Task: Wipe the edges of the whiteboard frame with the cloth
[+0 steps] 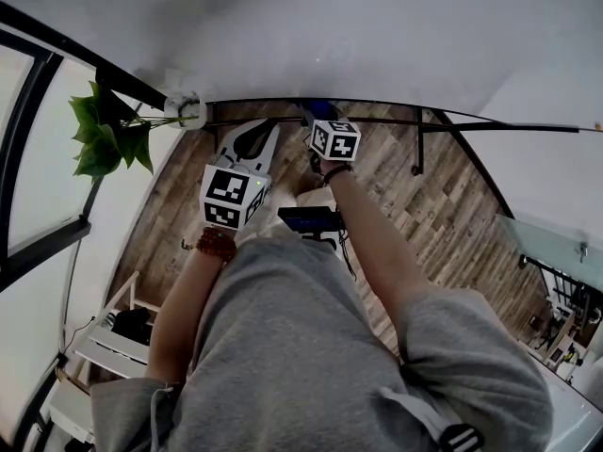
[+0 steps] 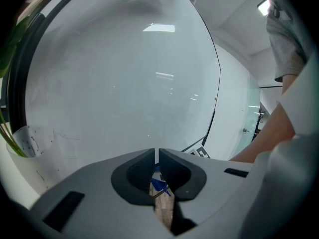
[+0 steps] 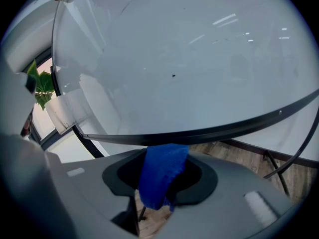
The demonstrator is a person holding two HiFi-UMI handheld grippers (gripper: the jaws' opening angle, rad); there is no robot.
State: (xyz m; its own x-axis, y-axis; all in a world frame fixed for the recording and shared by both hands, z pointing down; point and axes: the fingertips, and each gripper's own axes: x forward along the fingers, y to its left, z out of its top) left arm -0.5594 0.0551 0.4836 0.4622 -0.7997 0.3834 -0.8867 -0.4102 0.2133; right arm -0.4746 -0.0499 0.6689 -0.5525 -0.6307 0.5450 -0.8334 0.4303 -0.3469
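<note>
A large whiteboard fills the top of the head view; its black lower frame edge curves across the right gripper view. My right gripper is shut on a blue cloth, which hangs from the jaws just under that edge. In the head view the right gripper is held up at the board's bottom edge. The left gripper faces the board surface with its jaws together and nothing between them. It sits lower and to the left of the right one.
A leafy green plant stands at the board's left end, by a window. Black stand legs rise from the wooden floor. A white shelf is at the lower left and a glass door at the right.
</note>
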